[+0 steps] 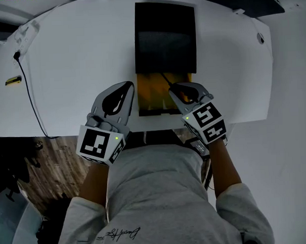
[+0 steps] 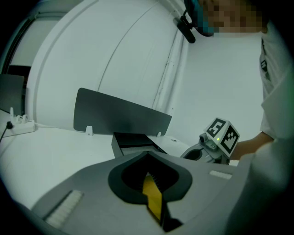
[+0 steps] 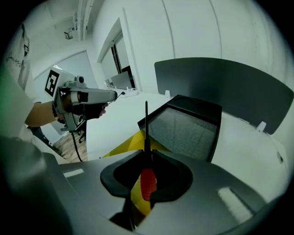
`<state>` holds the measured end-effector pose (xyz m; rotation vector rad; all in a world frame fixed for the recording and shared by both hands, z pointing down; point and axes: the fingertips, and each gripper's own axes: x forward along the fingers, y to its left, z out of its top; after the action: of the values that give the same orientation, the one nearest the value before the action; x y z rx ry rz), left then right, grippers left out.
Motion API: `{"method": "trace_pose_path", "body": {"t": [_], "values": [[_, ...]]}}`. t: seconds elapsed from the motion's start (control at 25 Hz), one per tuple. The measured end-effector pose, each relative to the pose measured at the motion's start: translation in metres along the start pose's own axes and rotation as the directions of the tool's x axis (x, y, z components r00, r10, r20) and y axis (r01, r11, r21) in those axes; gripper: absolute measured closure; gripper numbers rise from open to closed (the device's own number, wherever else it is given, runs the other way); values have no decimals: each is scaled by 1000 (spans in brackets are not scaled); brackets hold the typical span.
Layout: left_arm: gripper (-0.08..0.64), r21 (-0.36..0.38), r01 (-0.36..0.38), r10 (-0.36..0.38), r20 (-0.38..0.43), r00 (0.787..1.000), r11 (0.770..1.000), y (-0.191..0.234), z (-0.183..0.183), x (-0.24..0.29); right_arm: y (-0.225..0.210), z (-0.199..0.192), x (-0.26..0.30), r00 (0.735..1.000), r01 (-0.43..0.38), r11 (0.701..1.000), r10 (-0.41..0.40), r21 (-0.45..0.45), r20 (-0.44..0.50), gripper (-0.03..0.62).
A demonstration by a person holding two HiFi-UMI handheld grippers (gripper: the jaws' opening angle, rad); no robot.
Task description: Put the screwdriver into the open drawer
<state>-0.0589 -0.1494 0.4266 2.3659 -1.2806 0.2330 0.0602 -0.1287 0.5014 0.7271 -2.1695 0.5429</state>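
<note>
A yellow open drawer [image 1: 149, 96] juts out from a black cabinet [image 1: 164, 37] at the near edge of the white table [image 1: 79, 61]. My right gripper [image 1: 174, 87] hovers over the drawer's right side, shut on a screwdriver [image 1: 184, 96]. In the right gripper view its red handle [image 3: 148, 183] sits between the jaws, and its dark shaft points ahead over the yellow drawer [image 3: 124, 144]. My left gripper [image 1: 129, 87] is just left of the drawer, its jaws together with nothing in them. Yellow shows below its tips in the left gripper view [image 2: 148, 156].
A black cable [image 1: 30, 99] runs across the table's left part, near a small yellow-and-black item [image 1: 13, 80] and a white power strip [image 1: 25, 31]. A dark upright panel [image 3: 229, 87] stands behind the cabinet. The person's torso is close against the table's near edge.
</note>
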Motion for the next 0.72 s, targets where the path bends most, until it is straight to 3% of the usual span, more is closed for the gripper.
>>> {"method": "trace_pose_path", "body": {"t": [0.72], "values": [[560, -33, -12, 12, -17, 1000, 999, 17, -19, 1, 12, -30, 34, 987, -28, 995, 13, -94, -162, 514]]}}
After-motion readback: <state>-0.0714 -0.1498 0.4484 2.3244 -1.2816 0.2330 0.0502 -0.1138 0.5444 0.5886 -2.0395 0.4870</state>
